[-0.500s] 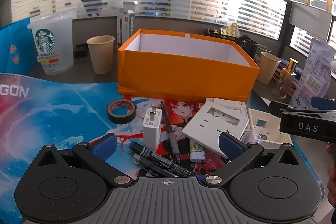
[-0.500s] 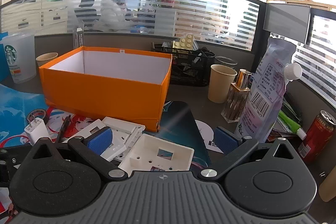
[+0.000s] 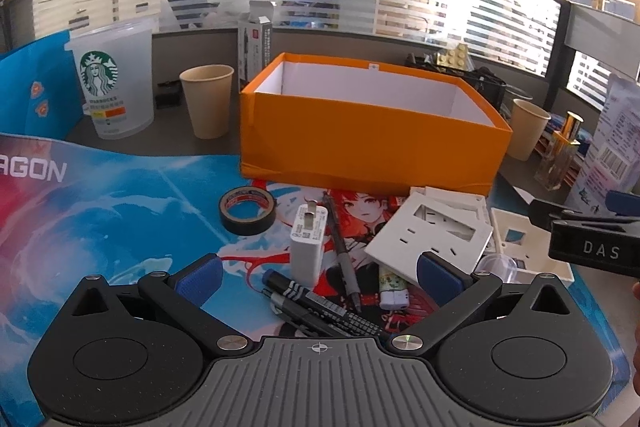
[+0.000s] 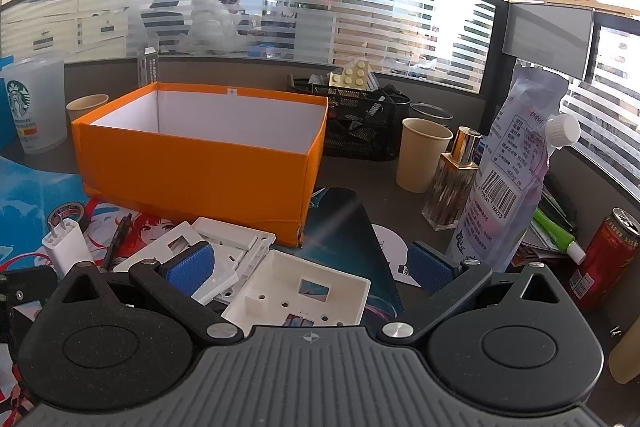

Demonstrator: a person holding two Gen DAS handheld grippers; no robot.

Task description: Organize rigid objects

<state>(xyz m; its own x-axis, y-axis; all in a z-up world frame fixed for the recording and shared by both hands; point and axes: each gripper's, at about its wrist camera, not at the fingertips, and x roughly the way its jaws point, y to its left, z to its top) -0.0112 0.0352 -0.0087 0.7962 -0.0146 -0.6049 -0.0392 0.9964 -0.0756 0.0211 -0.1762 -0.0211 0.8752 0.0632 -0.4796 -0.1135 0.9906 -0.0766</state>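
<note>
Left gripper spread wide, empty, above white charger and pens. Right gripper spread, empty, over white box frame. Orange box open-topped behind the clutter, tape roll near its left corner

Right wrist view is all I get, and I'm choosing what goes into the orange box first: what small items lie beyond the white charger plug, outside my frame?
Observer: Two black marker pens lie between the open fingers of the left gripper, just in front of the white charger plug.
Operator: Anything else small there?
Observer: A small white and green item, probably a lighter, lies next to the grey pen.
Operator: Is the tape roll free?
Observer: Yes. The black tape roll lies flat on the printed mat, apart from the plug.
</note>
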